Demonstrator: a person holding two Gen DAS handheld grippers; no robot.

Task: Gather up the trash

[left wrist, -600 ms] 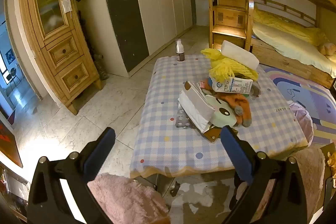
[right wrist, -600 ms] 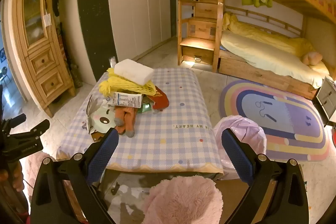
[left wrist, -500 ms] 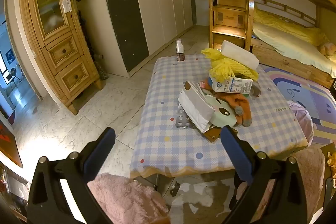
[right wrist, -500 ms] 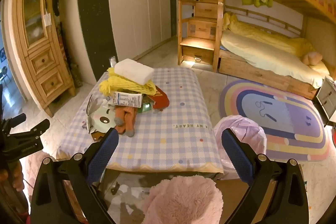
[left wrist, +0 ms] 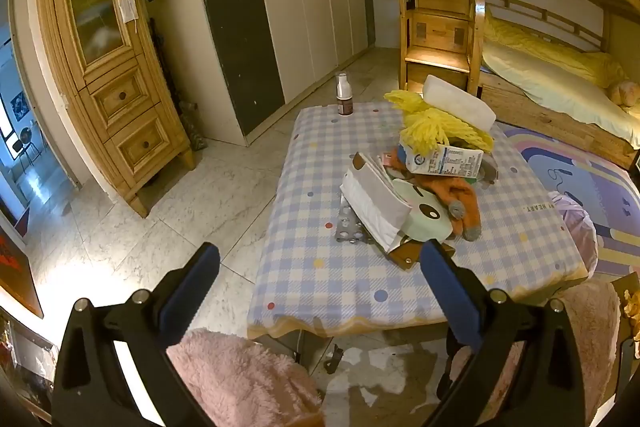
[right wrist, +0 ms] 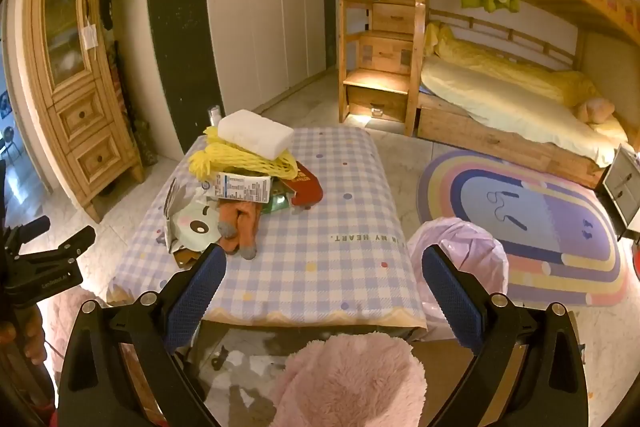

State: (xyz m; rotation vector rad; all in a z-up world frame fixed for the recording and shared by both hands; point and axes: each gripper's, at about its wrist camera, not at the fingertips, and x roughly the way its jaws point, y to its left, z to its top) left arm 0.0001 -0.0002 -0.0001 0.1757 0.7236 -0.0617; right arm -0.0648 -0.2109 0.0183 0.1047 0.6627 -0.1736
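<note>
Hovering wide and empty, the left gripper [left wrist: 318, 259] and right gripper [right wrist: 322, 261] face an untouched trash pile [right wrist: 244, 183] on the table [right wrist: 320, 279] (pink bag [right wrist: 460, 251] waits beside); nothing seems collected yet.

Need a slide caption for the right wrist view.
Open right gripper faces a checkered table piled with trash, lilac bag beside it.
</note>
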